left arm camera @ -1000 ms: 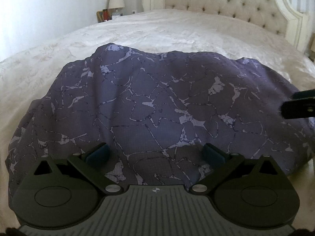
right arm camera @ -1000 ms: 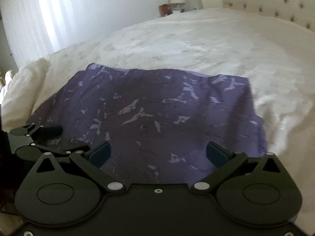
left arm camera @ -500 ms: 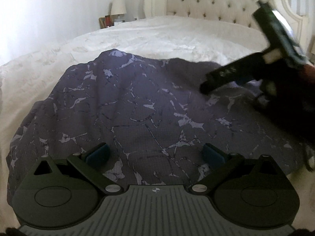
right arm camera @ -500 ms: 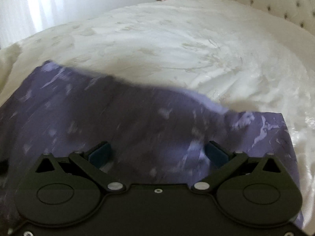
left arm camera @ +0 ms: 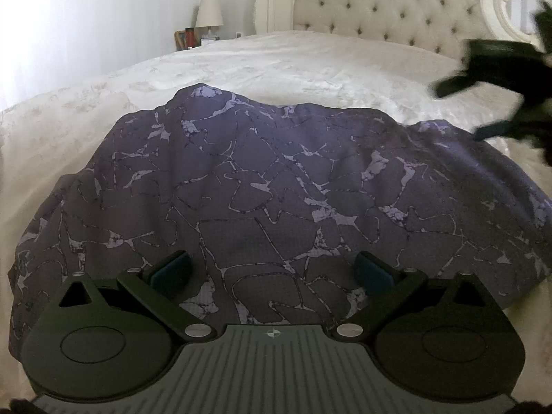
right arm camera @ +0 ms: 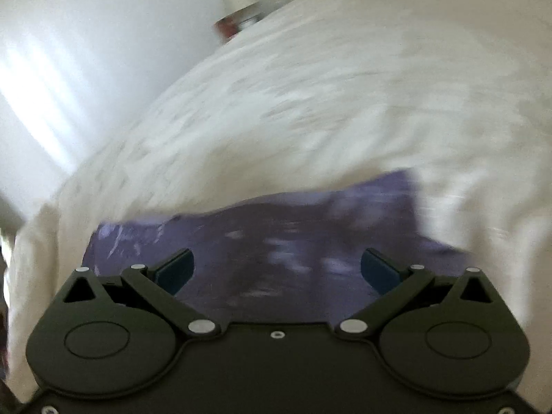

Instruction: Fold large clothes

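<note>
- Left wrist view: the purple garment (left arm camera: 276, 186) lies spread on the white bed (left arm camera: 276, 65), well short of the tufted headboard (left arm camera: 396, 10). The left hand-held gripper (left arm camera: 272, 269) hangs over the garment's near part, jaws wide apart and empty. The right hand-held gripper (left arm camera: 500, 79) shows blurred beyond the garment's far right corner. A lamp (left arm camera: 208, 13) stands left of the headboard.
- Right wrist view, blurred: the right hand-held gripper (right arm camera: 277, 269) is spread open, empty, above the garment (right arm camera: 276, 241) lying on the bed (right arm camera: 327, 86).

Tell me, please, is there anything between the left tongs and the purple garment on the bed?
Nothing visible. The left tongs are open, and the purple garment lies directly in front of them on the white bedspread. The right tongs, blurred, are off to the far right near the garment's far edge, not in the path.
</note>
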A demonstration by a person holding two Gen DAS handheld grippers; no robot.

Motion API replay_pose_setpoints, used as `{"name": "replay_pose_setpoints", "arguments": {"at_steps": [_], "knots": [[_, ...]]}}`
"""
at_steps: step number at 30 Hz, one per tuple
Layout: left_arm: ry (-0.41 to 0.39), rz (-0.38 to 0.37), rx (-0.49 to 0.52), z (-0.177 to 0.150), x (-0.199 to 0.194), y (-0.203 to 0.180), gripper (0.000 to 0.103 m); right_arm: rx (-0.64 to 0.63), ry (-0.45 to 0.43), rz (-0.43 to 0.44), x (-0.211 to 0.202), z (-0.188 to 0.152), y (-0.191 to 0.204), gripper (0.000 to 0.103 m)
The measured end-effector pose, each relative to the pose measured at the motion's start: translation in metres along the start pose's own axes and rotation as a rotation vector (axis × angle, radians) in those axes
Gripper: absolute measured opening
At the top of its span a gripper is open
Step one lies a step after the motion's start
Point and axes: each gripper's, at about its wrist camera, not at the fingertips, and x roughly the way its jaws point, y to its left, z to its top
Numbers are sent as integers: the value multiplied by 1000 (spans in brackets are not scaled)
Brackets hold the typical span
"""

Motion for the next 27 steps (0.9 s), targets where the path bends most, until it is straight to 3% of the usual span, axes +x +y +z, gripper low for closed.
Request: {"name": "replay_pose_setpoints", "arguments": {"at_steps": [3, 6, 10, 13, 16, 21, 24, 27], "knots": [[0, 1, 0, 0, 0, 0, 103, 47, 18, -54, -27, -5, -37, 102], [2, 3, 0, 0, 0, -1, 103, 112, 121, -61, -30, -14, -68, 102], [9, 6, 1, 1, 0, -1, 103, 259, 296, 59, -14, -39, -96, 103], [14, 7, 2, 2, 1, -1, 103, 249, 365, 163, -2, -49, -90, 103], [17, 9, 2, 3, 2, -1, 103, 219, 369, 215, 10, -49, -82, 103], [62, -5, -26, 12, 0, 3, 101, 262, 297, 263, 14, -53, -85, 103], [85, -43, -94, 26, -14, 7, 75, 283, 267, 284, 9, -55, -94, 103], [51, -98, -154, 44, -31, 7, 74, 276, 262, 279, 4, -57, -95, 103]]}}
